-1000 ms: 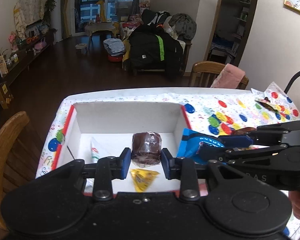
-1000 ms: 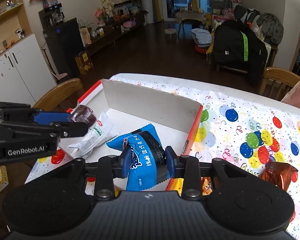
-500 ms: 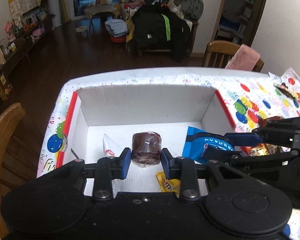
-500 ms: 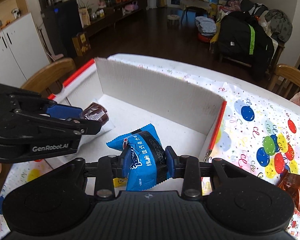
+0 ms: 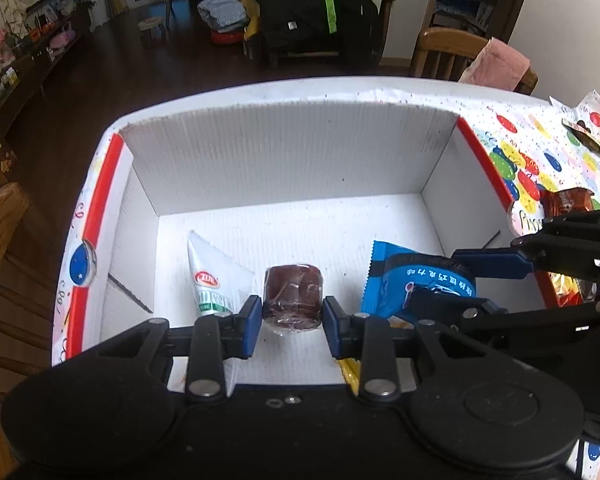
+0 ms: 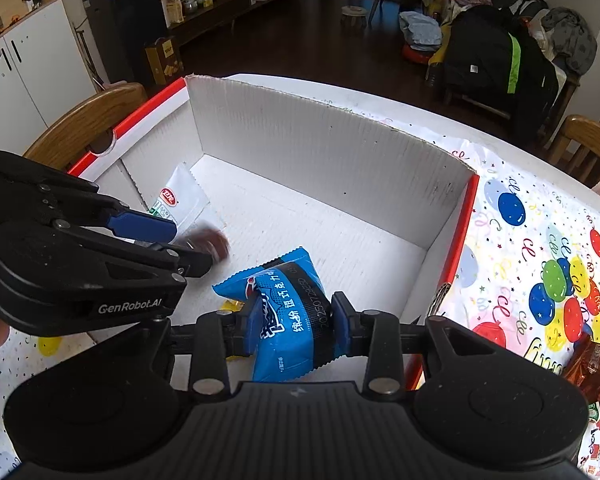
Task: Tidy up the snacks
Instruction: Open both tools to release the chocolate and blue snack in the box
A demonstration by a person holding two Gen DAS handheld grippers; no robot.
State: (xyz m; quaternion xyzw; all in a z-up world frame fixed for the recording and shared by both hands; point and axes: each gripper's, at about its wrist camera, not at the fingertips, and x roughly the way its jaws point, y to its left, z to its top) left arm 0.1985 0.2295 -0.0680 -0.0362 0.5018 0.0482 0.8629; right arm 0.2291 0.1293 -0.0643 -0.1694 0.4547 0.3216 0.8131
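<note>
Left tongs (image 5: 292,320) grip a brown wrapped cake (image 5: 293,298) over the white box (image 5: 292,168); right tongs (image 6: 290,326) clamp a blue snack packet (image 6: 288,312) just beside it, both above the box's near edge. A yellow sweet (image 5: 350,372) lies half hidden under the tongs. A brown wrapper (image 6: 596,372) lies on the bench's balloon-print cloth (image 6: 540,240) right of the box. Inside, a white sachet (image 5: 212,280) rests near the left wall. Wooden chairs (image 6: 88,120) and dark floor (image 5: 140,64) lie beyond.

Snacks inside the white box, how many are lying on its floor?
2: a white packet at the left and a yellow wrapper near the front, mostly hidden. More may hide behind the grippers.
</note>
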